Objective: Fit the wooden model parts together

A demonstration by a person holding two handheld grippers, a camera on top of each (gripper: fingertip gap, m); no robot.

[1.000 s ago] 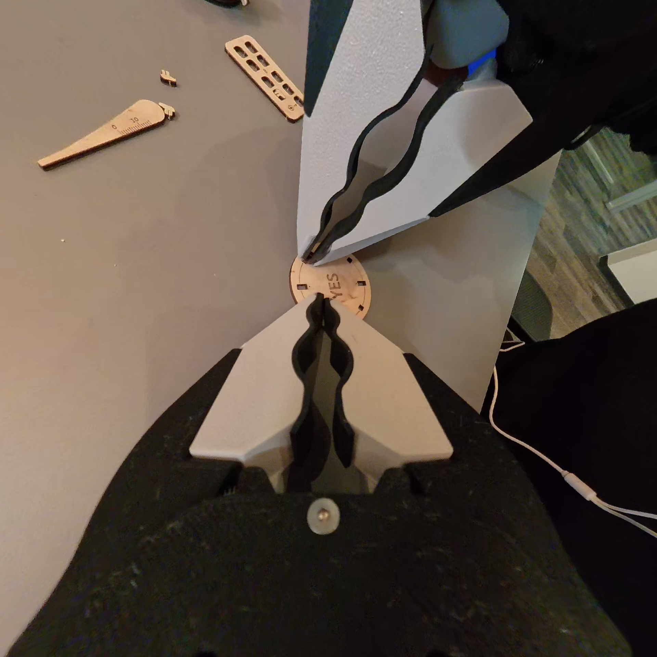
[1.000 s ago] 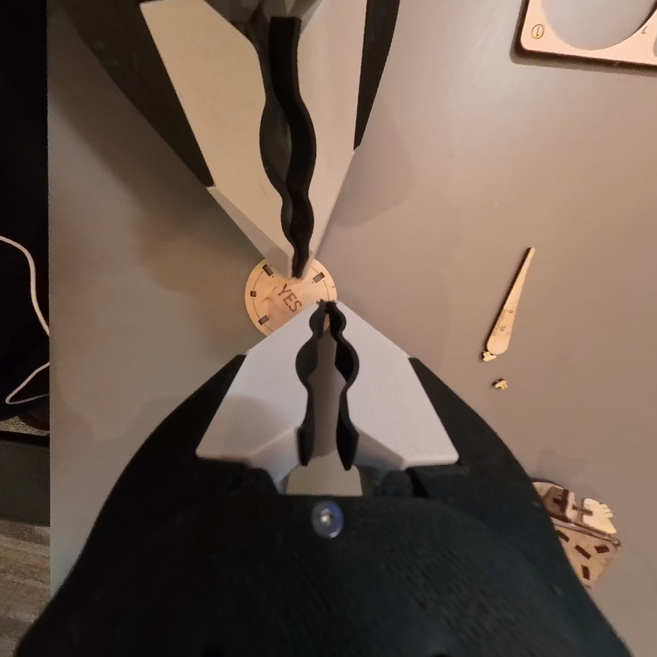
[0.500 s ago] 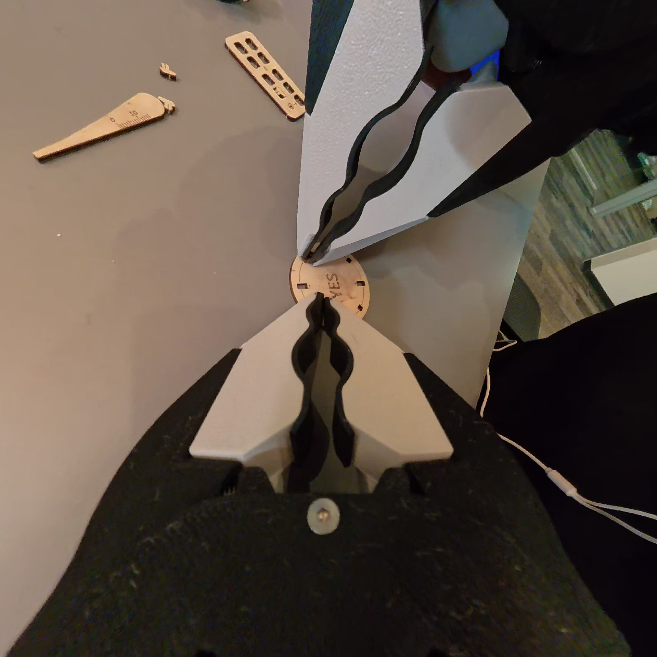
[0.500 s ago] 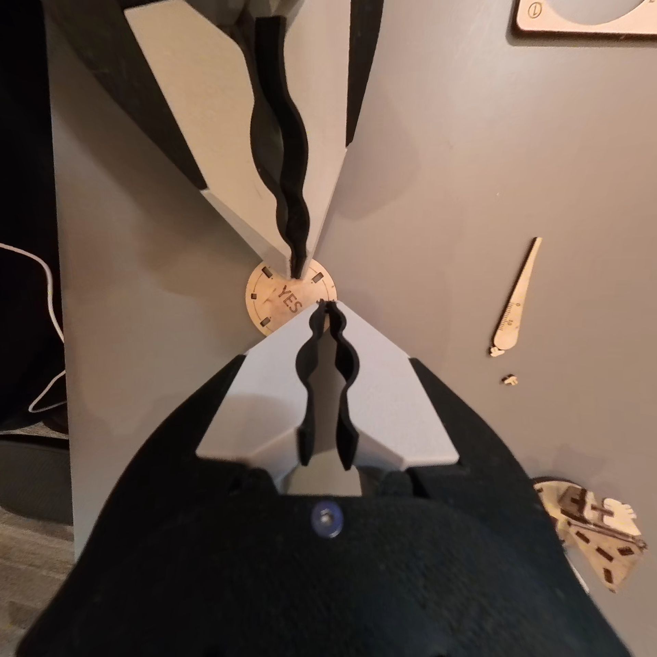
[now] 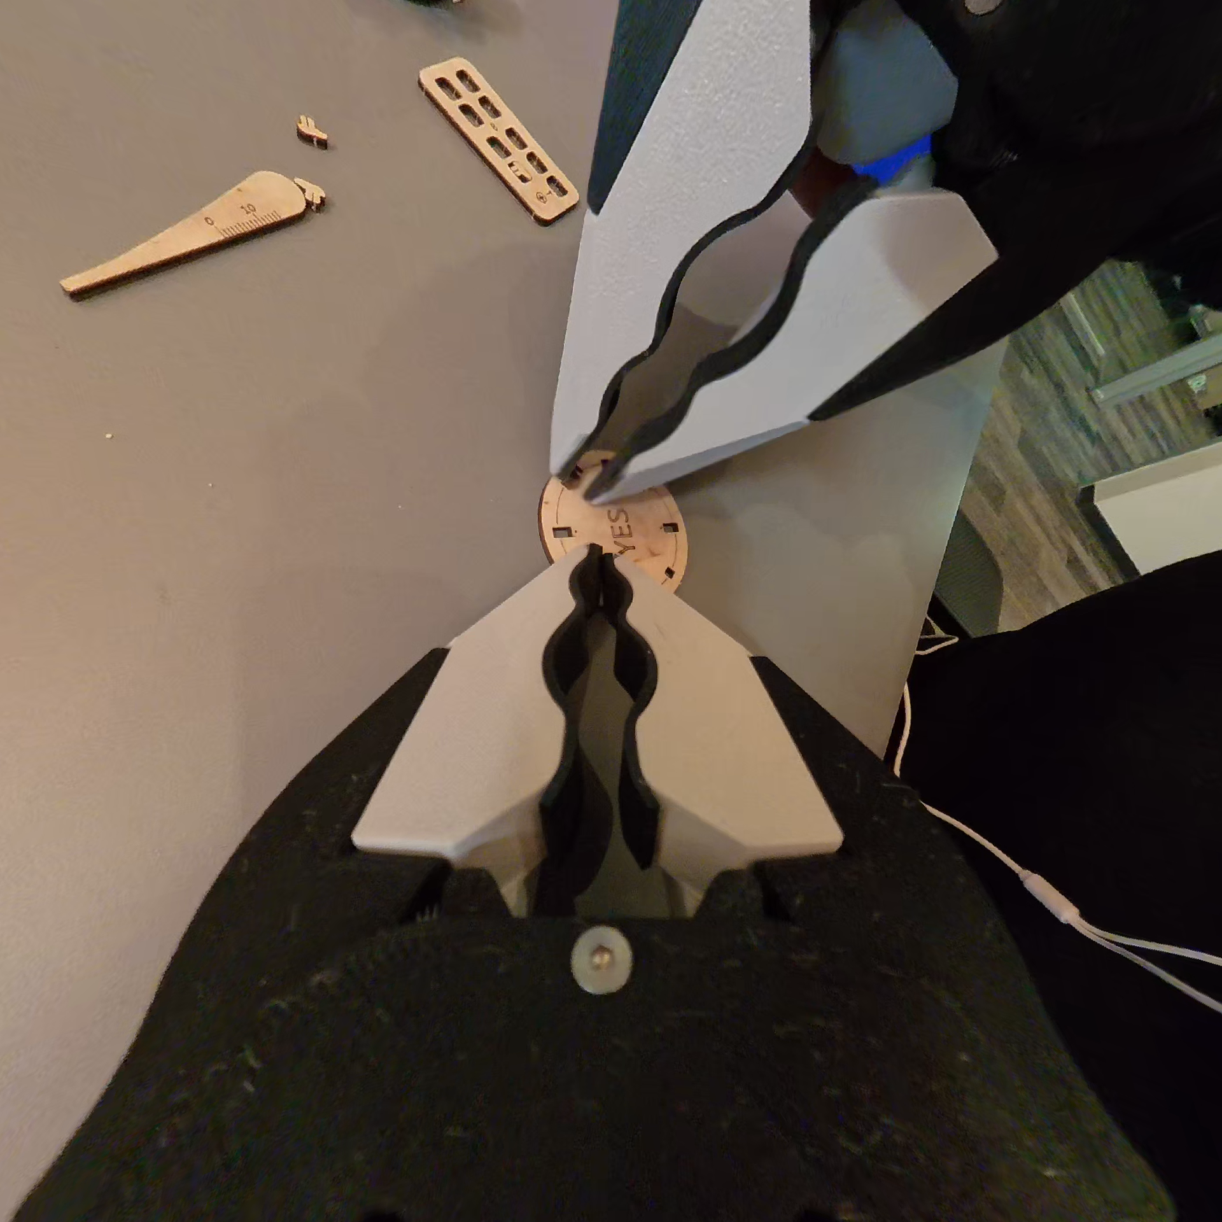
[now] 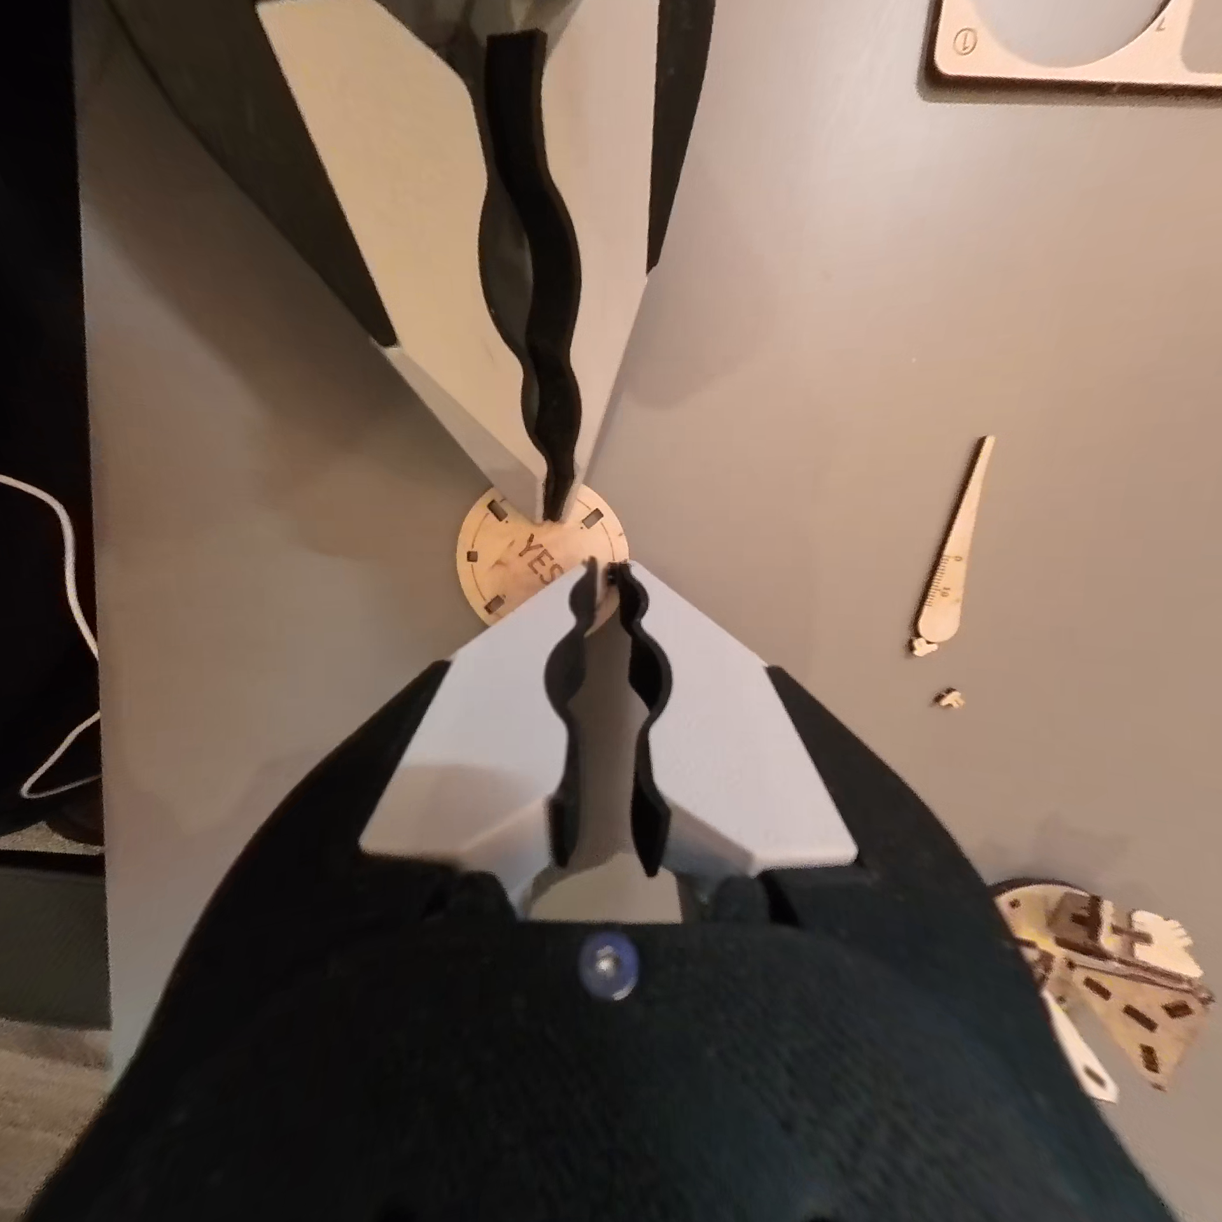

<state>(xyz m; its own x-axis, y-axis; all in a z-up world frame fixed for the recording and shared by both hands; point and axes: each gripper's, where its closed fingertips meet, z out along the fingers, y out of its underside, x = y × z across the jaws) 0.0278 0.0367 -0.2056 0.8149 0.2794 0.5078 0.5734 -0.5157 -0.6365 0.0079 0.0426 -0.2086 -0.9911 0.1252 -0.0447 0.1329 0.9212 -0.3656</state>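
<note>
In the left wrist view, the left gripper points down at a round wooden disc that lies flat on the grey table, close to the table's right edge; its black wavy pads are clenched together at the tips, which sit over the near rim of the disc, and whether they pinch the wood or only press on it cannot be told. From the far side the right gripper reaches in with its tips over the opposite rim of the disc, a narrow slit showing between them — released, with nothing in its grasp. Toward the far left corner of the table lie a tapered wooden gauge, two tiny wooden bits and a slotted wooden strip. A white cable hangs off the right edge. In the right wrist view, the right gripper has its tips slightly parted above the near rim of the same disc, which lies near the left edge of the table; the left gripper comes from the far side, its pads closed, tips down on the disc's far rim. At the far right corner sits a wooden frame with round openings; the gauge lies toward the right edge, and a heap of wooden parts at the near right.
</note>
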